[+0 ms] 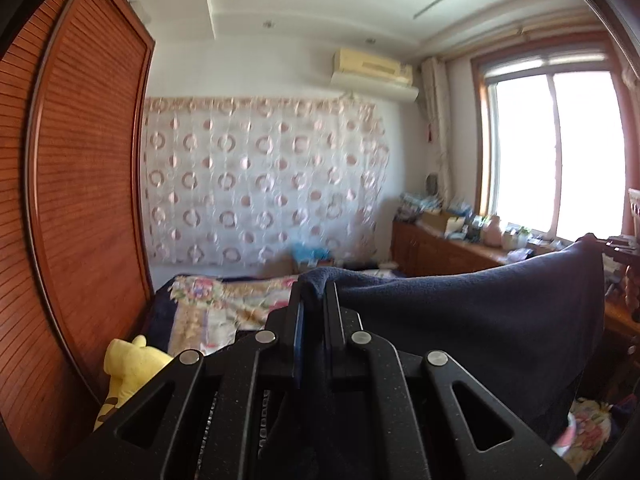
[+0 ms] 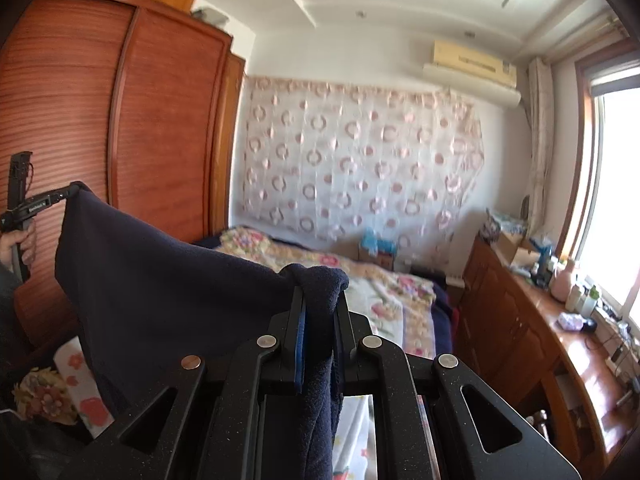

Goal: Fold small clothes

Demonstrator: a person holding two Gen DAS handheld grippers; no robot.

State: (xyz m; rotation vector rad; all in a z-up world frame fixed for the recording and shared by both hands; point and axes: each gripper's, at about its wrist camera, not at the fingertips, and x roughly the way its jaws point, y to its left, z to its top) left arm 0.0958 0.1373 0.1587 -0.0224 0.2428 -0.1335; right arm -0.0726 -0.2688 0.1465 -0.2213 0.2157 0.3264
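Navy fleece garment (image 1: 460, 312): held aloft, stretched between both grippers above the bed (image 1: 224, 300). Left gripper (image 1: 314, 300) clenched on one top corner; right gripper (image 2: 320, 300) clenched on the other. Advice: keep top edge taut and level before lowering flat.

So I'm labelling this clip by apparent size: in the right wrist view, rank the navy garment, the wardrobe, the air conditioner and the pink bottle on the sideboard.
1. Wardrobe
2. Navy garment, though its nearness to the camera inflates it
3. Air conditioner
4. Pink bottle
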